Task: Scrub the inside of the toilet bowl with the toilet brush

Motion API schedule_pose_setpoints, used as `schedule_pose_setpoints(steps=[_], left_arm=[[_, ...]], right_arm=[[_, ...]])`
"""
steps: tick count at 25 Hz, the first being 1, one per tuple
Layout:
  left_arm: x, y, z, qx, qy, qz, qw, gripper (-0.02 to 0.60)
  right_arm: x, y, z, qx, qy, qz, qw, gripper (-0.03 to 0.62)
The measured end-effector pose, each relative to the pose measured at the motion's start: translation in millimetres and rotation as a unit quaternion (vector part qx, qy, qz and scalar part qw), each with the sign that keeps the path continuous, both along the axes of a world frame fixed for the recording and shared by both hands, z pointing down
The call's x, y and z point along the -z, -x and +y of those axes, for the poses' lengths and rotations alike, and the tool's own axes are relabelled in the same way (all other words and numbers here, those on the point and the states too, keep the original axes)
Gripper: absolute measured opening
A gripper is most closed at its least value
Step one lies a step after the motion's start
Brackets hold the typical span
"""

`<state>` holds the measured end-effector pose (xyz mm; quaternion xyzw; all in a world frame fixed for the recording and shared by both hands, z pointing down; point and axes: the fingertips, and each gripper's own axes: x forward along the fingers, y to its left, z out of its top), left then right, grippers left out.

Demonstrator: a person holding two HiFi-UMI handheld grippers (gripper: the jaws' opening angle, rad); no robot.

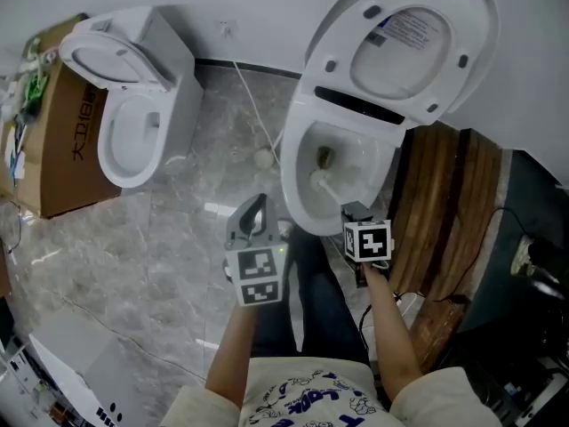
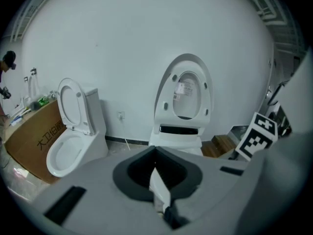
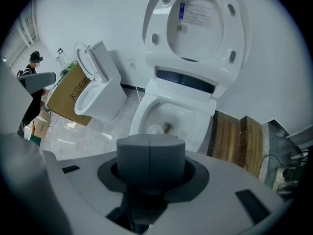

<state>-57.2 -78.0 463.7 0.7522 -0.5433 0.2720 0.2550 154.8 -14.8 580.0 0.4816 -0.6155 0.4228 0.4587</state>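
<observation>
Down inside the toilet bowl [image 1: 360,163], the toilet brush [image 1: 321,181] lies with its pale head against the near-left wall, just beside the dark drain [image 1: 325,157]. Its handle slopes back toward the near right into the right hand-held gripper [image 1: 356,210], whose jaws are pressed together on it. To scrub well from here, I judge the head should be pushed firmly against the porcelain and swept around the whole inner wall, under the rim and down to the drain, rather than dabbed at one spot. The grip looks far back on the handle, so slow steering should stop the head skating or flicking water out. Behind the bowl the seat and lid [image 1: 404,43] stand raised, leaving room for the handle to swing. The left hand-held gripper [image 1: 256,213] hangs over the marble floor [image 1: 178,238] near the bowl's left edge, jaws closed, with only a thin pale sliver at their seam that I cannot identify; it is best held clear. A second toilet [image 1: 133,132] and a cardboard box [image 1: 67,149] stand well apart at far left.
</observation>
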Motion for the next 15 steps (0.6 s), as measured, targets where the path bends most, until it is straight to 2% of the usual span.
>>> schedule_pose_setpoints(steps=[6,15], left_arm=[[44,6,-12,0.008,-0.030,0.008,0.9995,0.002],[120,9,-25,0.015,-0.095,0.015,0.9952,0.002]], right_arm=[[72,1,-21,-0.008,-0.085,0.005,0.996,0.169],[174,6,-40,-0.042,-0.191,-0.004,0.981,0.169]])
